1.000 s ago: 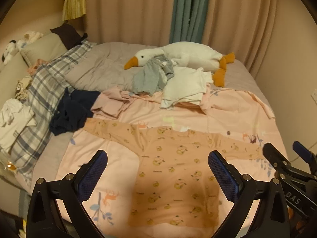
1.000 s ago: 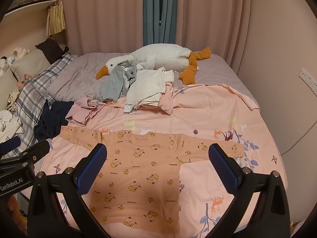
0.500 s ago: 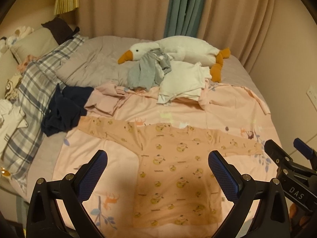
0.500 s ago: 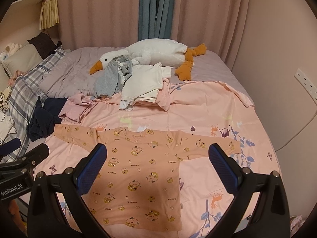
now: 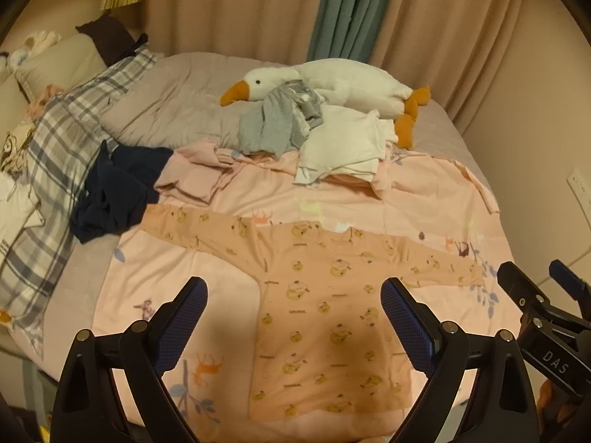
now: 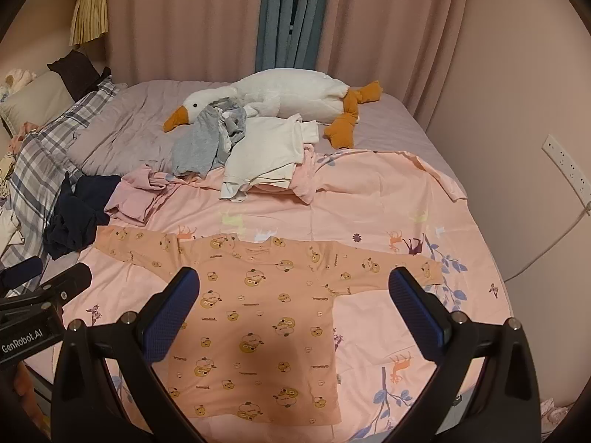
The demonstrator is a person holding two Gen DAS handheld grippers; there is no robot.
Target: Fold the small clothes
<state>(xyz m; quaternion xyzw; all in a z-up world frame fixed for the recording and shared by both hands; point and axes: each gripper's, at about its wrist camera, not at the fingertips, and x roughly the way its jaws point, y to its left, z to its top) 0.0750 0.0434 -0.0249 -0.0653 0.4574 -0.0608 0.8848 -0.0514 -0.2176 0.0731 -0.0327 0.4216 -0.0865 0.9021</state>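
The orange shirt point(image 6: 258, 317) lay flat on the bed point(image 6: 388, 199), sleeves out. Light, limp cloth, best pinched at a sleeve cuff. The left gripper point(image 5: 293, 317), empty, was closing slightly; the right gripper point(image 6: 293, 306) stood spread.

The right gripper point(image 6: 293, 304) hangs above the bed with its two blue-padded fingers point(image 6: 173, 312) spread wide and nothing between them. Directly below and between the fingers, a peach long-sleeved baby shirt with a bear print point(image 6: 255, 328) lies flat on a pink animal-print sheet point(image 6: 376, 203), sleeves extended to either side. Beyond the fingers sit a cream folded top point(image 6: 267, 147), a grey crumpled garment point(image 6: 201, 144) and a white plush goose with orange beak and feet point(image 6: 280, 94). Left of the left finger, the other black gripper point(image 6: 44, 288) enters the view, beside a navy crumpled garment point(image 6: 75, 214).
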